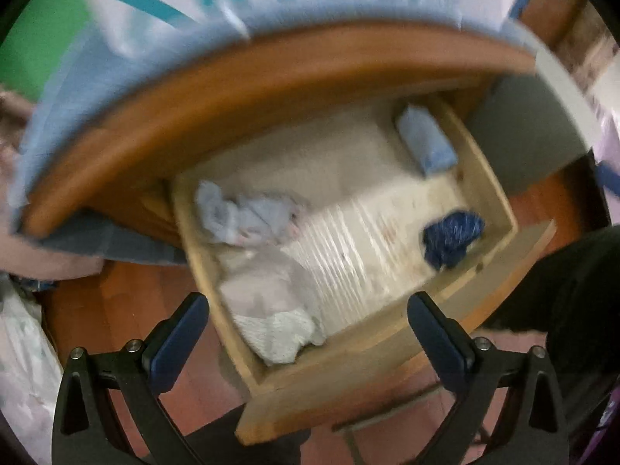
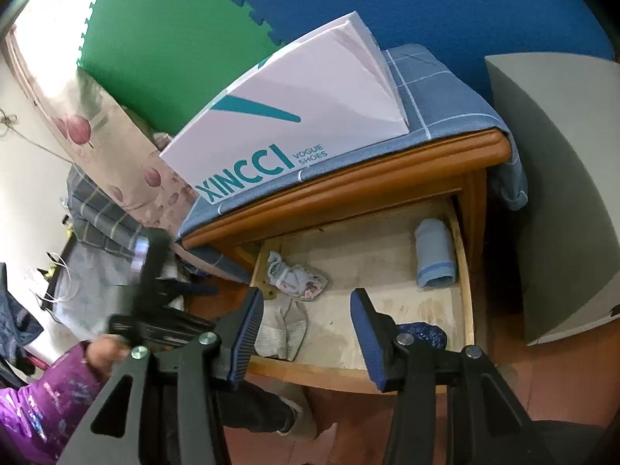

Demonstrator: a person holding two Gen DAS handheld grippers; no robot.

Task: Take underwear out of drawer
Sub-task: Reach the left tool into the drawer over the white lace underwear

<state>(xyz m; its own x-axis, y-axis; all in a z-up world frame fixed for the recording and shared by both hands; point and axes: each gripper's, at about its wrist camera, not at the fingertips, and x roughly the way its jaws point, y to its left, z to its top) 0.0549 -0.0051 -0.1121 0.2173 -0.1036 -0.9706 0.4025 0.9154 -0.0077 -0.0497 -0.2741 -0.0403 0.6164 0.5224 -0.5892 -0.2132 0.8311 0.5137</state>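
The wooden drawer (image 2: 310,374) stands pulled out of the nightstand. Inside lie crumpled pale patterned underwear (image 2: 298,277) at the back left, a grey-white garment (image 2: 286,329) at the front left, a dark blue garment (image 2: 422,333) at the front right and a rolled light-blue cloth (image 2: 434,255) at the back right. My right gripper (image 2: 306,302) is open over the drawer's front, with nothing between its fingers. The left wrist view is blurred. There my left gripper (image 1: 306,310) is open above the drawer (image 1: 348,372) and the grey-white garment (image 1: 271,310), with the patterned underwear (image 1: 248,215) beyond.
A white shoe box (image 2: 294,124) lies on a blue checked cloth (image 2: 438,93) on the nightstand top. A grey cabinet (image 2: 562,193) stands on the right. A hand in a purple sleeve (image 2: 46,395) is at the lower left, with bedding (image 2: 100,209) behind it. The floor is reddish wood.
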